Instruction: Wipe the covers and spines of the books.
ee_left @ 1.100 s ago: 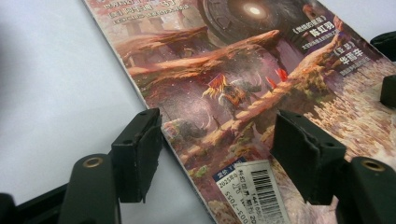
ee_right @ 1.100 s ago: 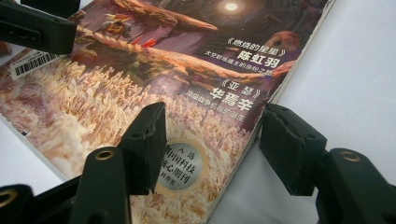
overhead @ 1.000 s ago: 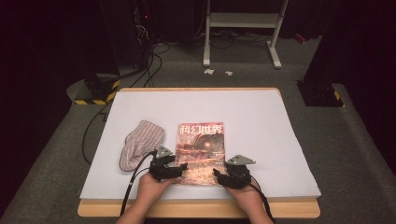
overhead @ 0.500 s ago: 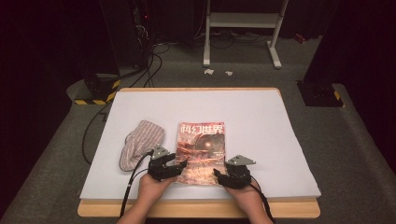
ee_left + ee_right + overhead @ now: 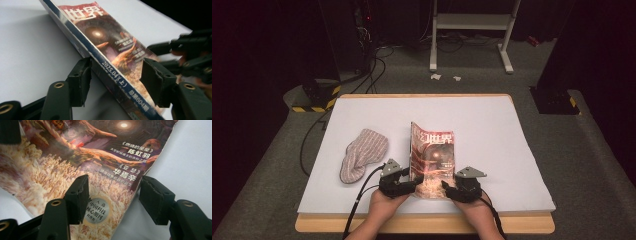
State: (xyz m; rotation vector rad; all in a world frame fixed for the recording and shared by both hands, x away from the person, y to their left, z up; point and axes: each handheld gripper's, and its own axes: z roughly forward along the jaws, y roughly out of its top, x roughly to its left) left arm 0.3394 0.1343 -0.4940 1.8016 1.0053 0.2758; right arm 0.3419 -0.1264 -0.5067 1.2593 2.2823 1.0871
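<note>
Left gripper (image 5: 412,183): jaws astride magazine (image 5: 432,160) spine, just been closing, not yet pressing | right gripper (image 5: 448,188): wide, over near-right corner | magazine mid-table (image 5: 492,120), left edge lifted | mitten (image 5: 362,152) lies left | judged: lift begun, opening or turning outstanding

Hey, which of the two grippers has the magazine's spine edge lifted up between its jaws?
The left gripper: the magazine tilts up on that side, its blue spine running between the jaws. The right gripper straddles the cover's near right corner.
</note>
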